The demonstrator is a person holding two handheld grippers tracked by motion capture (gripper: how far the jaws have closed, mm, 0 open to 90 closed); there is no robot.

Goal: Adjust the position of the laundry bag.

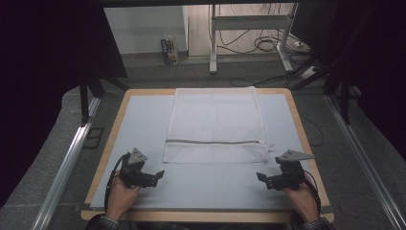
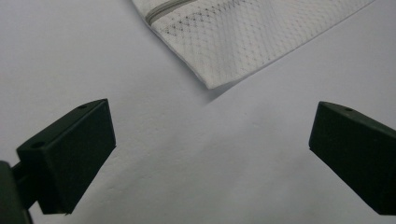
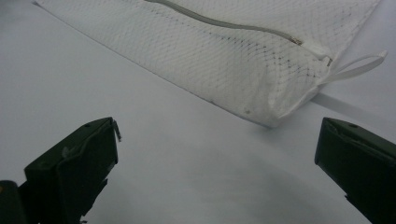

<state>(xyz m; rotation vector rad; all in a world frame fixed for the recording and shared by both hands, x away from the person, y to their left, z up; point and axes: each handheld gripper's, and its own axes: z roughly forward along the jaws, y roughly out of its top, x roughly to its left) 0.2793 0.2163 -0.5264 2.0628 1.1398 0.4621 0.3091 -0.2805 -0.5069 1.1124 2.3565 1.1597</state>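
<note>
A white mesh laundry bag (image 1: 215,125) lies flat in the middle of the table, its grey zipper (image 1: 214,142) running across near the front edge. My left gripper (image 1: 157,176) rests low at the front left, open, jaws pointing right, empty. In the left gripper view the bag's near left corner (image 2: 212,79) lies ahead of the jaws. My right gripper (image 1: 262,178) sits at the front right, open and empty, jaws pointing left. The right gripper view shows the bag's right corner (image 3: 261,93), the zipper end (image 3: 299,42) and a white loop (image 3: 359,65).
A pale blue mat (image 1: 143,120) covers a wooden tabletop (image 1: 117,120). Metal rails (image 1: 67,163) run along both sides. Beyond the far edge stand a desk frame (image 1: 249,28), cables (image 1: 268,45) and a small box (image 1: 169,50) on the floor.
</note>
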